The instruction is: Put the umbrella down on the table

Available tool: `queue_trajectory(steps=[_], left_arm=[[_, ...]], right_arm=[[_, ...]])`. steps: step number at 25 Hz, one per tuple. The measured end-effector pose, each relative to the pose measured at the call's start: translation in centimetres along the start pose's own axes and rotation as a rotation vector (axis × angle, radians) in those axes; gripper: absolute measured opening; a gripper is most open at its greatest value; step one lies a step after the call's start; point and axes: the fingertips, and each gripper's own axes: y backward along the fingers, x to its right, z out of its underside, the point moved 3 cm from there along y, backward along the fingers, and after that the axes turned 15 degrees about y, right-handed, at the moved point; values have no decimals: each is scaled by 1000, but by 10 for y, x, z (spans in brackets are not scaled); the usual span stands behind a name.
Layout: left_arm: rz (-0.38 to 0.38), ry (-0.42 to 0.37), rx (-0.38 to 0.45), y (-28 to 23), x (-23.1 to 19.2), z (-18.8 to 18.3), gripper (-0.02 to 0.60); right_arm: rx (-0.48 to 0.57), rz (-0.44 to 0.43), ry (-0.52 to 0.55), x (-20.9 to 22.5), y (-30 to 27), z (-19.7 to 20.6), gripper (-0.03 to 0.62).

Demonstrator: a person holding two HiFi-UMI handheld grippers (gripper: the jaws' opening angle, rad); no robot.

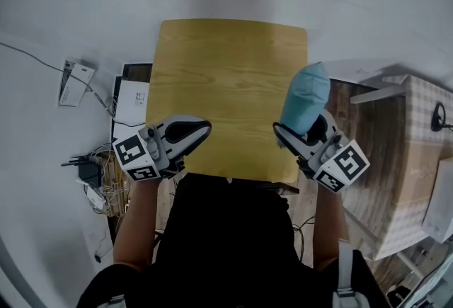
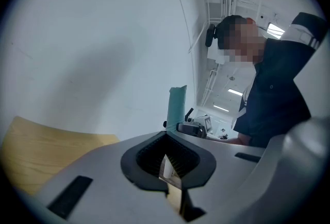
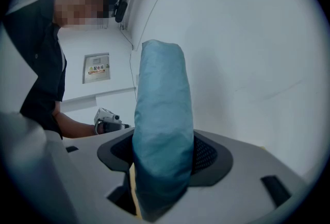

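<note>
A: What takes up most of the view?

B: Grey floor (image 1: 64, 9), and on it the square wooden tabletop (image 1: 226, 80), bare and seen from straight above. The person (image 1: 226, 236), in a dark top, stands at the tabletop's near edge.

A: What lies around the tabletop?

B: To its right is a surface under a checked cloth (image 1: 417, 151). To its left, on the floor, are a white box (image 1: 132, 101), a smaller white device (image 1: 73, 81) and a knot of cables (image 1: 95, 179).

A: And the tools?

B: The left tool (image 1: 202, 128) sits over the tabletop's near left corner. Its jaws are drawn together to a thin slit, with nothing between them. The right tool (image 1: 297, 131) is at the tabletop's near right corner, and its jaws are clamped on the umbrella (image 1: 306, 98).

A: How does the umbrella sit?

B: It is folded inside a light blue sleeve and stands upright out of the jaws. Its top is over the tabletop's right edge. The black pads press on its lower part, and a short end pokes out below them. It is not lying on the tabletop. No view shows whether that lower end touches the wood.

A: Does the left tool's view show it?

B: Yes, as a slim blue column across the tabletop, above the right tool.
</note>
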Motion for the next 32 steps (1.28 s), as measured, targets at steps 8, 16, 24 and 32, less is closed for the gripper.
queue_trajectory(steps=[8,16,24,32], left_arm=[[-3,42,-1,15,-41,6,3],[31,98,8,24,-73,14,3],[-74,86,7,57,-115,17,3],[-110,95,3,78,-136,27,3]], right_arm=[[-151,70,92,14,-41,20,287],[-308,83,37,21,-96,44,287],[-519,2,119,15,-151,80,287],[-662,-74,105,9,-186,131,287]])
